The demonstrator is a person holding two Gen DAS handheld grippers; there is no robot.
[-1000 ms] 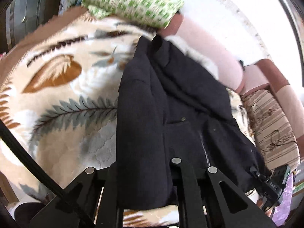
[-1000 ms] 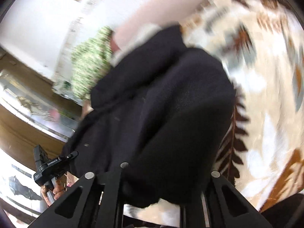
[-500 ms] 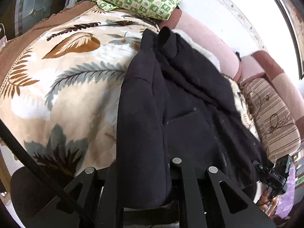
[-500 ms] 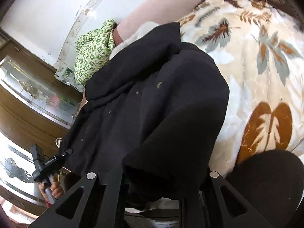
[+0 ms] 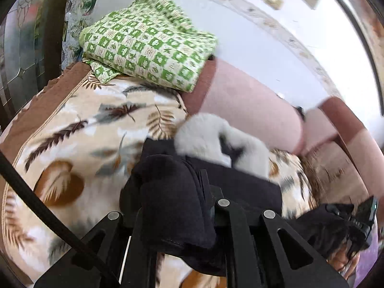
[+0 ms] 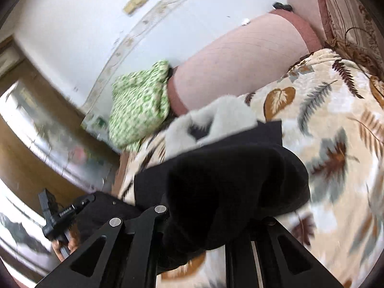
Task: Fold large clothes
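Observation:
A black jacket (image 5: 172, 192) with a white furry collar (image 5: 216, 139) lies on the leaf-patterned blanket (image 5: 79, 148) of a sofa. My left gripper (image 5: 177, 218) is shut on a bunched black fold of the jacket's lower part, carried up toward the collar. In the right wrist view the jacket (image 6: 230, 180) and its collar (image 6: 216, 117) show again. My right gripper (image 6: 206, 220) is shut on another thick black fold of it, held over the blanket (image 6: 336, 124). Each gripper's fingertips are hidden by cloth.
A folded green-checked cloth (image 5: 148, 48) rests on the sofa's far left end, also in the right wrist view (image 6: 139, 105). A pink bolster (image 5: 249, 100) lines the sofa back. The other hand-held gripper (image 5: 355, 225) shows at the right edge.
Both grippers have carried the jacket's lower part forward toward the collar, folding it over itself. The long spread body seen earlier is now bunched and short.

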